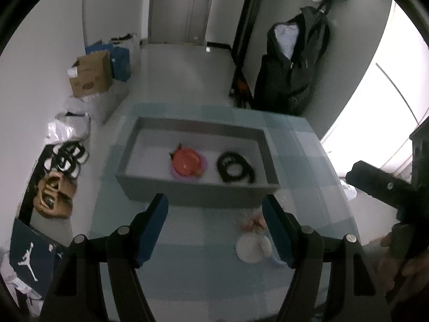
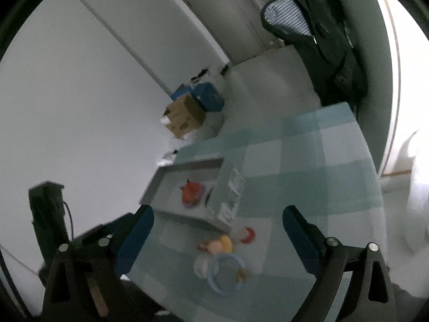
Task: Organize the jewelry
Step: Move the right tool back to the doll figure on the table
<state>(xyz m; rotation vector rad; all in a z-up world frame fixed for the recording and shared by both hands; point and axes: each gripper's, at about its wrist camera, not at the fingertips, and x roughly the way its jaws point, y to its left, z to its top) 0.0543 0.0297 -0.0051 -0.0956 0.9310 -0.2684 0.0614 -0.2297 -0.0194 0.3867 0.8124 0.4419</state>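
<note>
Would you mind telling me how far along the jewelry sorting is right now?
Partly done. The grey box already holds an orange-and-purple piece and a black coiled piece. Nothing is in hand: the left gripper and the right gripper are both open and empty. Still on the checked tablecloth are a red-and-white ring, a yellow-and-pink piece, a white disc and a blue hoop.
</note>
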